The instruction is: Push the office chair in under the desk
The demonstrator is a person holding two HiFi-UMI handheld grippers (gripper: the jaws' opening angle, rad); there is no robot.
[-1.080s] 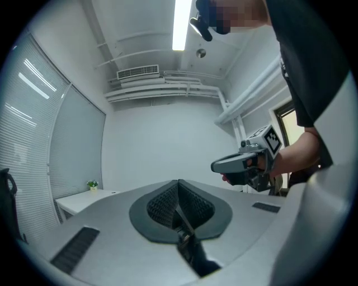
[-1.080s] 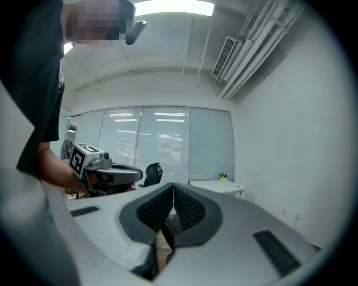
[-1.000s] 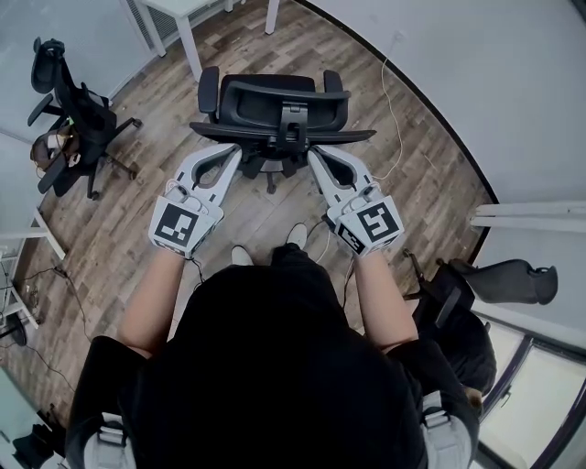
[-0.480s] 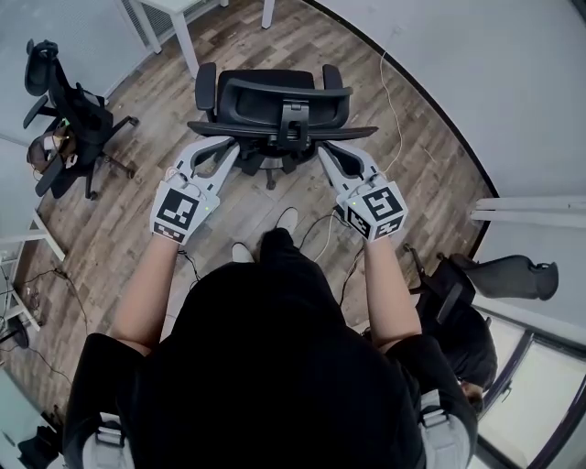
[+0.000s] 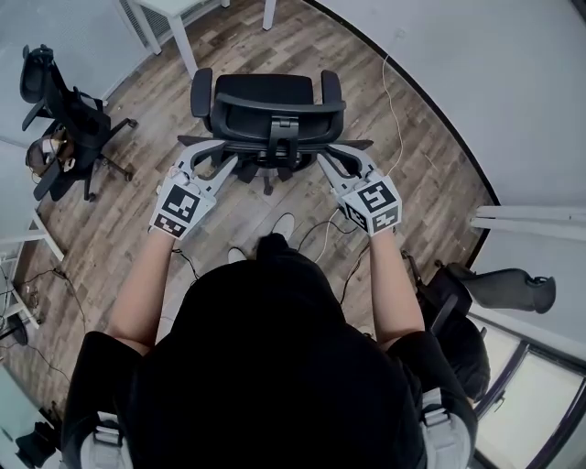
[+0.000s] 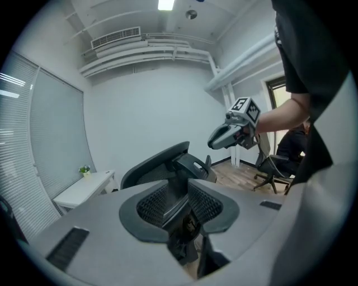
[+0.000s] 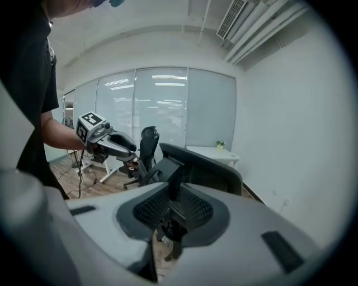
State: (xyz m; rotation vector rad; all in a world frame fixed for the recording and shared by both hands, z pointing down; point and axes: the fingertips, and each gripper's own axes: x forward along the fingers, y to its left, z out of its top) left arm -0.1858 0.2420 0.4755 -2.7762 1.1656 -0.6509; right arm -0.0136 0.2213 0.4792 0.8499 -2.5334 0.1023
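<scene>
A black office chair point(image 5: 270, 110) stands on the wood floor with its backrest towards me and a white desk point(image 5: 174, 11) beyond it. My left gripper point(image 5: 220, 158) is at the backrest's left lower edge and my right gripper point(image 5: 328, 158) at its right lower edge. Whether they touch it I cannot tell. Both pairs of jaws have just been opening, with nothing between the tips. In the left gripper view the chair point(image 6: 168, 167) shows past the left gripper point(image 6: 193, 254), with the right gripper point(image 6: 235, 131) beyond. In the right gripper view the chair point(image 7: 196, 167) shows past the right gripper point(image 7: 159, 251).
A second black office chair point(image 5: 69, 114) stands at the left and a third point(image 5: 494, 279) at the lower right. A thin cable point(image 5: 394, 110) runs over the floor by the curved white wall. Another cable point(image 5: 320, 234) lies near my feet.
Both grippers have moved forward and down behind the chair's back, and I have stepped closer. Their jaws stand a little apart now.
</scene>
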